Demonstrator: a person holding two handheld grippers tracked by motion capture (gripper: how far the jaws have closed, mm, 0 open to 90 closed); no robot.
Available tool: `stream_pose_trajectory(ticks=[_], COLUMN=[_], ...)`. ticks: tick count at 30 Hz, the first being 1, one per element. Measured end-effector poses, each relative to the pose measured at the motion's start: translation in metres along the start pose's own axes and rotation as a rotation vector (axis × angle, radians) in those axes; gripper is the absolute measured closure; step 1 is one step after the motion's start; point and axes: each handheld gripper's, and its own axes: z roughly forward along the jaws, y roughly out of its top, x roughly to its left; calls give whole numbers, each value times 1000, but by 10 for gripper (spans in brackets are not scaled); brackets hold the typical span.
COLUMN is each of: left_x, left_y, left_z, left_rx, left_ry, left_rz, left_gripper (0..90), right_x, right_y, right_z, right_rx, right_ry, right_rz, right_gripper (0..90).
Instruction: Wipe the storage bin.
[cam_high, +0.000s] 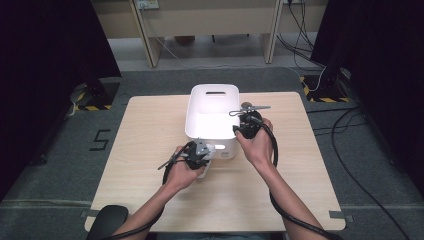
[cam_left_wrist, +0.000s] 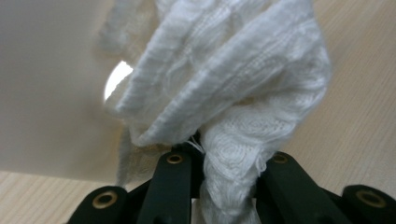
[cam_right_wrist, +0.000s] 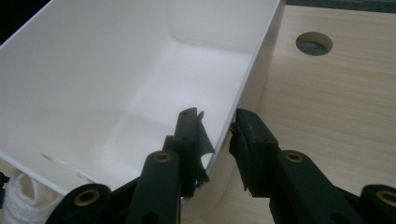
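A white plastic bin (cam_high: 212, 100) stands in the middle of the wooden table, and its inside looks empty (cam_right_wrist: 140, 79). My left gripper (cam_high: 209, 153) is at the bin's near wall, shut on a bunched white knitted cloth (cam_left_wrist: 233, 79) held right beside that wall and its handle slot (cam_left_wrist: 116, 79). My right gripper (cam_high: 247, 125) sits on the bin's right rim. In the right gripper view, one of its jaws is inside the wall and the other outside, both pressing on it (cam_right_wrist: 215, 128). The cloth also peeks out at the bin's near corner (cam_right_wrist: 21, 196).
The light wooden table (cam_high: 150, 130) has a round cable hole (cam_right_wrist: 314, 43) just right of the bin. Black cables trail from both grippers along the forearms. Grey carpet, dark curtains and desk legs surround the table.
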Motion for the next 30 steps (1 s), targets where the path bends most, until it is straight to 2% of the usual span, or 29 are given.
stream_pose_trajectory(ticks=[20, 30], left_x=[-6, -9], left_y=[-6, -3], left_z=[14, 16], left_rx=[10, 13], left_ry=[3, 1], left_rz=[13, 14], left_gripper=[788, 788], right_x=[0, 0], right_y=[0, 0], right_z=[0, 0], right_rx=[0, 0], right_ry=[0, -1], right_rz=[4, 9], right_gripper=[716, 716])
